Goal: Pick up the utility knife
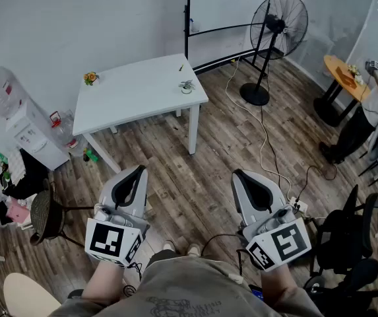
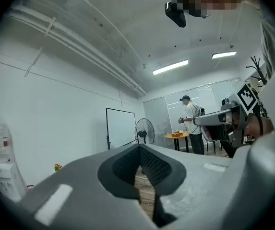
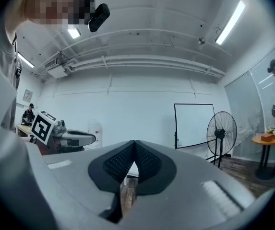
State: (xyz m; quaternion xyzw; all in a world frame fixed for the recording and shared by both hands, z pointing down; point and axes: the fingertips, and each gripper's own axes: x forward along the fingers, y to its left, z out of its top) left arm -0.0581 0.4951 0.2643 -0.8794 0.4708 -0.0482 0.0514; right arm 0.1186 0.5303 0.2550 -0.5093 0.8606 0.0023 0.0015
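A white table (image 1: 129, 98) stands across the wooden floor, well ahead of both grippers. On its far right part lies a small slim dark object (image 1: 181, 67), too small to tell as the utility knife. My left gripper (image 1: 138, 169) and right gripper (image 1: 237, 174) are held low near the person's body, side by side, both shut and empty. In the left gripper view the left gripper (image 2: 139, 146) has its jaws meeting at the tips, and the right gripper (image 2: 219, 121) shows beside it. The right gripper (image 3: 135, 142) is likewise closed in its own view.
A small potted plant (image 1: 187, 86) and a flower pot (image 1: 91, 78) sit on the table. A standing fan (image 1: 278, 25) with a cable stands at the back right, a whiteboard (image 1: 225, 5) behind it. A water dispenser (image 1: 24, 124) is left; office chairs (image 1: 347, 236) and another person (image 1: 373, 104) are right.
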